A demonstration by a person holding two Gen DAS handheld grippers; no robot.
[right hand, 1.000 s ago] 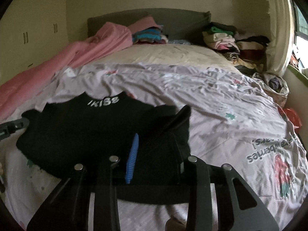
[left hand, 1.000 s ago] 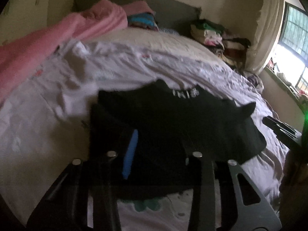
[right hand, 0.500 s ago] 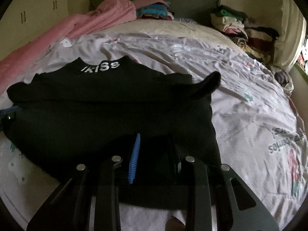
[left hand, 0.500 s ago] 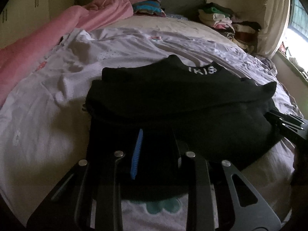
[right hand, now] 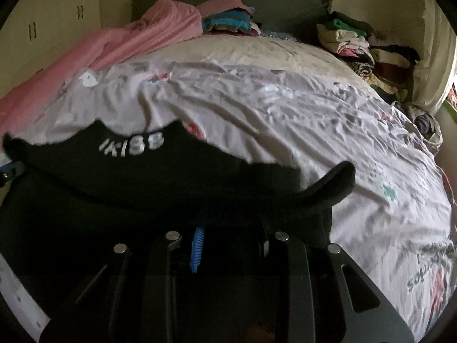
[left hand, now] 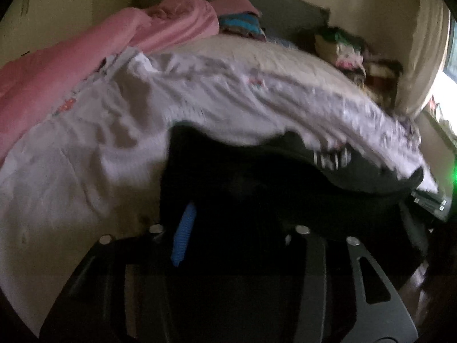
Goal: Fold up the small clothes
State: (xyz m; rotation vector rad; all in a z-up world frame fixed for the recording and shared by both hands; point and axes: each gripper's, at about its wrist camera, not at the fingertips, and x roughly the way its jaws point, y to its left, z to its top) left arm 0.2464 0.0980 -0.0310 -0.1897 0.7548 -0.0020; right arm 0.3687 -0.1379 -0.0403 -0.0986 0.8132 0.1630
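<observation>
Looking along the left gripper [left hand: 237, 228], one black garment [left hand: 257, 183] is lying right in front of and under its two fingers, spreading off to the right. The jaws are opening; the dark cloth is sitting between them, though in the blur it is unclear whether the pads are still pressing on it. One blue ribbed pad [left hand: 182, 237] is showing on the left-hand finger. White letters on the garment's collar [left hand: 331, 157] are smearing too much to read. Beyond the gripper, one white printed bedsheet [left hand: 100, 148] is covering the bed, one pink blanket [left hand: 85, 60] is trailing away far left, and one grey headboard [left hand: 285, 8] is standing against a cream wall. Far right of the gripper, one stack of folded clothes [left hand: 348, 51] is sitting by a pale curtain [left hand: 425, 43].

Looking along the right gripper [right hand: 231, 237], the same black garment [right hand: 142, 185] is stretching from between its fingers off to the left, with one sleeve [right hand: 334, 183] curling up just ahead to the right. The jaws are standing narrow with the black cloth clenched between them. White letters on the collar [right hand: 131, 144] are reading roughly "IKISS". Right of the gripper, the bedsheet [right hand: 314, 120] is bearing upside-down print ending in "berries" [right hand: 428, 268]. Two piles of folded clothes are waiting far ahead: one striped pile [right hand: 228, 23] at the headboard, one [right hand: 357, 45] at the right.
</observation>
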